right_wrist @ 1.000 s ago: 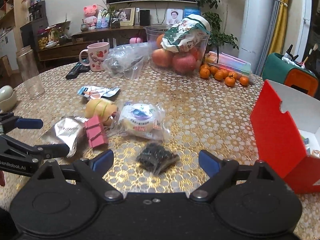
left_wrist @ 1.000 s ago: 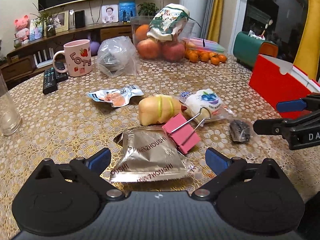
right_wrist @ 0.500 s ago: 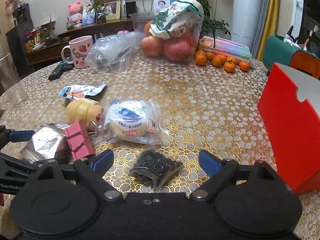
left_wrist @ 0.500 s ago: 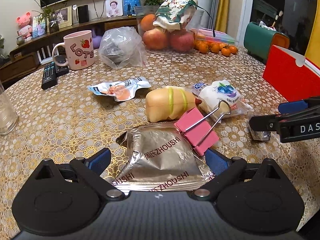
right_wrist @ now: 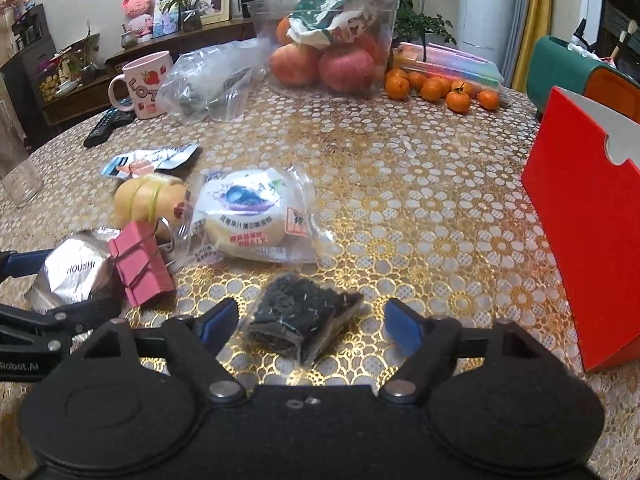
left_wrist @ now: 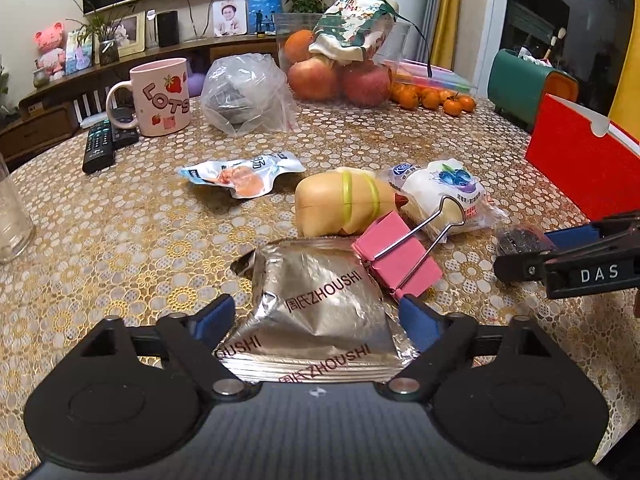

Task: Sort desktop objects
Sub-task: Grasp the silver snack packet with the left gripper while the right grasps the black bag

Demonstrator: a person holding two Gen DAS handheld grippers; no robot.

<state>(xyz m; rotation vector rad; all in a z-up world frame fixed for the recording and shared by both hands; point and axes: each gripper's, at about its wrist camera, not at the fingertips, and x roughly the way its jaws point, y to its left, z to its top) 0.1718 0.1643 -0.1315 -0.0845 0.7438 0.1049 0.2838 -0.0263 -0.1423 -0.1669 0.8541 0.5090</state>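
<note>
A silver foil packet [left_wrist: 320, 312] lies flat between the fingers of my left gripper [left_wrist: 316, 318]. Its jaws are closing, and the blue pads [left_wrist: 216, 316] stand right at the packet's edges with no clear squeeze. A pink binder clip [left_wrist: 396, 256] rests on the packet's far right corner. In the right wrist view a small dark bag [right_wrist: 300, 320] sits between the fingers of my right gripper [right_wrist: 311, 322]. Those jaws are closing too, with a gap on each side. The open red box [right_wrist: 584, 220] stands to the right.
Behind the packets lie a yellow toy with rubber bands [left_wrist: 344, 204], a blueberry bun pack [left_wrist: 448, 192] and a snack pouch [left_wrist: 240, 172]. Farther back are a pink mug [left_wrist: 160, 96], remotes [left_wrist: 98, 146], a plastic bag [left_wrist: 244, 92], a fruit tub [left_wrist: 340, 68] and tangerines [right_wrist: 440, 88]. A glass jar [left_wrist: 12, 216] stands left.
Both grippers came lower and closer, so the foil packet and the dark bag now sit deeper between their fingers. Both pairs of jaws have narrowed, the right more than the left.
</note>
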